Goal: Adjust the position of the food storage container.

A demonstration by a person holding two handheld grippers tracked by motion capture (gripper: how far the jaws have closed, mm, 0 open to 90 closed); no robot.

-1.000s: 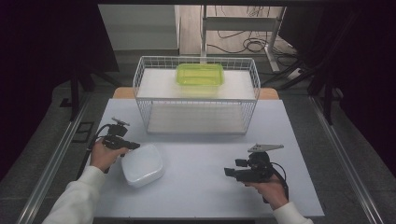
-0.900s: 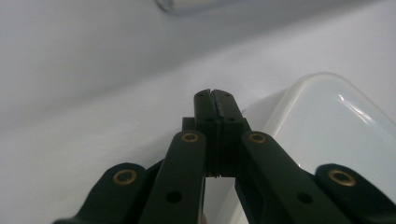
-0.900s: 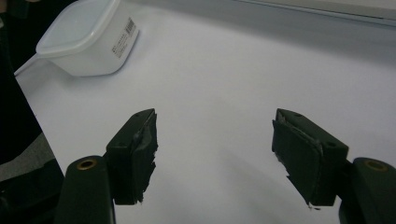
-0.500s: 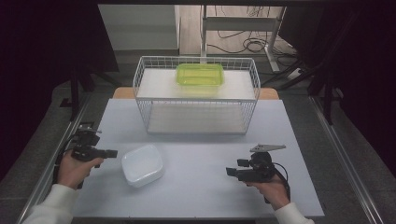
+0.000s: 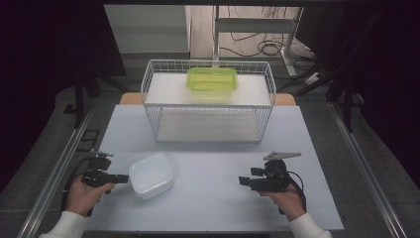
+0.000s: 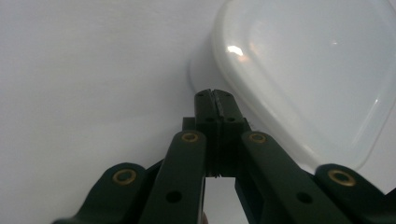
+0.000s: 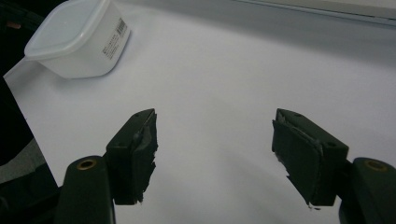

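The white, rounded square plastic container (image 5: 150,174) lies upside down on the pale grey desk (image 5: 213,198), in the front left part of it. The left tongs (image 5: 121,178) are at its left edge, just beside the container. In the left gripper view the two black jaws of the left tongs (image 6: 215,100) are pressed together with nothing between them, and the rim of the container (image 6: 308,79) is directly to their right; whether the tips touch it, I cannot tell.

The right tongs (image 5: 242,181) are well apart from the container, in the front right part of the desk, and point toward the left. In the right gripper view their jaws stand wide apart, empty, above the bare desk, and the container (image 7: 77,39) is seen far off.

At the back of the desk stands a white wire basket (image 5: 208,130), and a translucent green plastic box (image 5: 211,78) rests on its upper level.
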